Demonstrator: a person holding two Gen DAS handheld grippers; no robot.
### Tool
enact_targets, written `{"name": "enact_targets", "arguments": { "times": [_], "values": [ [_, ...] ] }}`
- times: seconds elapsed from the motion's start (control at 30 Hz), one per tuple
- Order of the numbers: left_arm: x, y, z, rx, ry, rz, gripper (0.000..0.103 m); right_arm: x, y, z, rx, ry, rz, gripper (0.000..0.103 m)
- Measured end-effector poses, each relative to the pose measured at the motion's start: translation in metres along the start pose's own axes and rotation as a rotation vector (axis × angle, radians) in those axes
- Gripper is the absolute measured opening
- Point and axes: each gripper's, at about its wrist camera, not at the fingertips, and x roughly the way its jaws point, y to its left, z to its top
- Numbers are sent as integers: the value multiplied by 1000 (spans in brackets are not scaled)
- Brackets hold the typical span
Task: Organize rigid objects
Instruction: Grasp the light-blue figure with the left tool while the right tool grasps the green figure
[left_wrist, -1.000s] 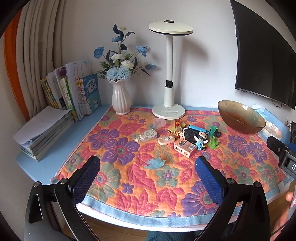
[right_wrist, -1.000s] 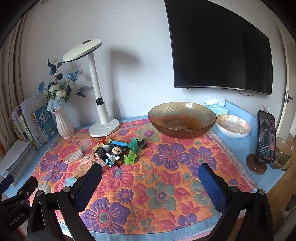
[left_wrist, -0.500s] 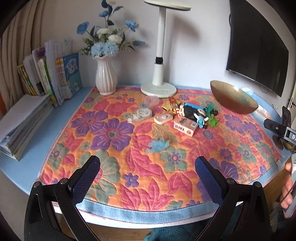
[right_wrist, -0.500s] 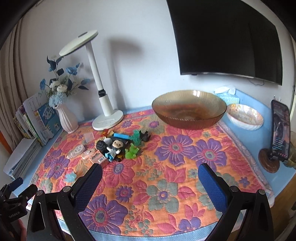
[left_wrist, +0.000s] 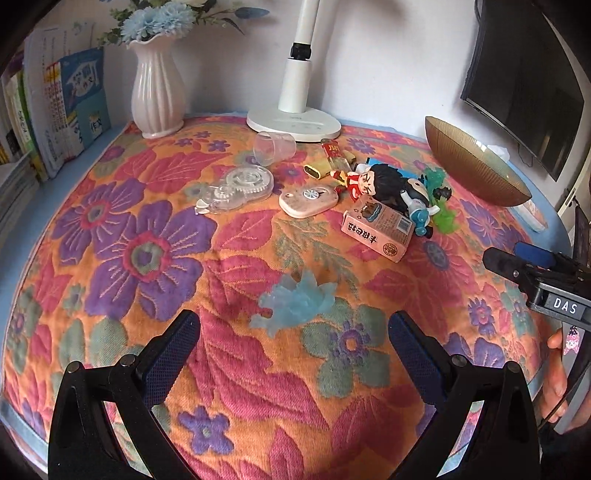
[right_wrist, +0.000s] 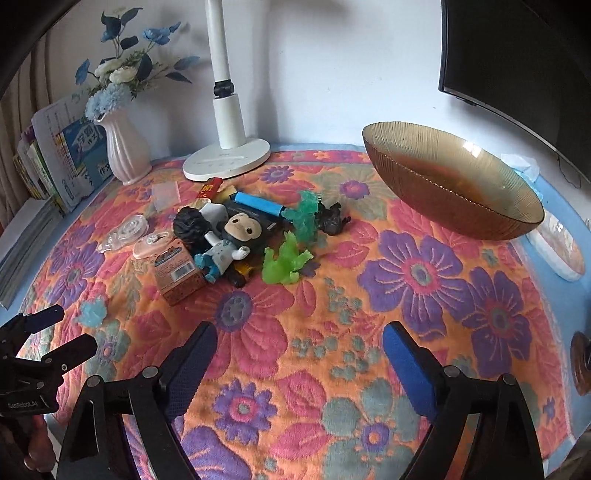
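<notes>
Nearest the cameras, left gripper (left_wrist: 293, 332) jaws hang wide and empty over the pale blue figure (left_wrist: 293, 302); right gripper (right_wrist: 295, 343) jaws are closing on nothing. Further back on the desk (right_wrist: 550, 206), the toy pile (right_wrist: 236, 236) sits untouched, amber bowl (right_wrist: 454, 184) empty, so basically nothing's sorted yet.

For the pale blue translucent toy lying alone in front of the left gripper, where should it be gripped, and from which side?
Probably across the thick middle of the pale blue toy, coming down from above at the near side. It lies flat on the floral cloth, apart from the pile, with thin spiky edges that the pads could slip off. The left gripper stands open just short of it, empty.
</notes>
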Motion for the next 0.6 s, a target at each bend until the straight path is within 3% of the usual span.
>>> {"name": "enact_targets", "arguments": {
  "times": [0.03, 0.1, 0.13, 0.17, 0.27, 0.3, 0.33, 0.43, 0.5, 0.6],
  "values": [
    [2, 0, 3, -2, 4, -2, 100, 6, -3, 6, 3, 18, 9, 80],
    [12, 1, 9, -1, 19, -2, 91, 21, -8, 17, 16, 55, 54, 76],
    [16, 1, 10, 0, 33, -13, 78, 28, -9, 22, 21, 67, 71, 76],
    [20, 0, 11, 2, 38, -14, 71, 34, -8, 25, 22, 75, 81, 76],
    [20, 0, 14, -1, 37, -6, 67, 50, -6, 36, 35, 83, 76, 72],
    [21, 0, 16, -5, 39, -5, 63, 55, -4, 39, 36, 86, 64, 67],
    [21, 1, 16, -8, 43, -4, 58, 60, -4, 41, 36, 94, 56, 53],
    [22, 0, 18, -3, 45, 16, 42, 67, -4, 40, 28, 96, 81, 37],
    [21, 1, 18, -11, 38, 15, 42, 62, -5, 38, 25, 97, 106, 29],
    [14, 1, 14, -29, 18, -10, 42, 44, -13, 28, 33, 93, 150, 29]
  ]
}}
